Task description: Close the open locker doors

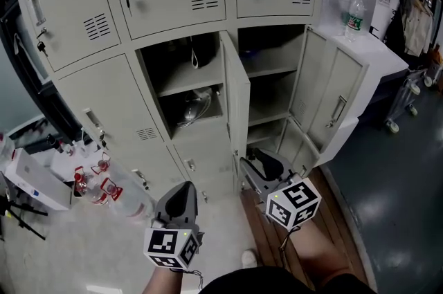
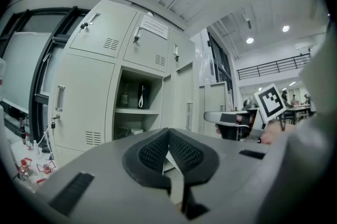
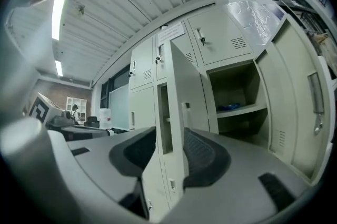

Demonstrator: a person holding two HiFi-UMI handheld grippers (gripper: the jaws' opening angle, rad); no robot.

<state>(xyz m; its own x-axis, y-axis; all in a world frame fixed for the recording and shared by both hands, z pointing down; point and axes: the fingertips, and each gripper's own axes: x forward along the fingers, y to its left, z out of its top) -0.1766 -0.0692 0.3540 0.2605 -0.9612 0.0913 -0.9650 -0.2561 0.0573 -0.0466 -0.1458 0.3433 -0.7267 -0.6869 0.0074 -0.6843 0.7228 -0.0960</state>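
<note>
The grey locker bank (image 1: pixel 104 92) has two open compartments in its middle row. The centre door (image 1: pixel 237 95) stands swung out edge-on; the right door (image 1: pixel 331 102) hangs wide open to the right. My left gripper (image 1: pixel 184 191) is low and in front of the lockers, with its pads (image 2: pixel 187 152) meeting at the tips and nothing in it. It faces the open centre compartment (image 2: pixel 138 107). My right gripper (image 1: pixel 256 162) is open near the foot of the centre door. That door's edge (image 3: pixel 184 91) shows through the gap between the jaws, untouched. The right door (image 3: pixel 308 96) is at the far right.
A water bottle (image 1: pixel 354 12) stands on a white cabinet (image 1: pixel 377 57) right of the lockers. Small bottles (image 1: pixel 93 182) and a white box (image 1: pixel 34 178) lie on the floor at left. A wheeled cart (image 1: pixel 408 99) is at the far right. The person's shoe (image 1: pixel 249 258) is below.
</note>
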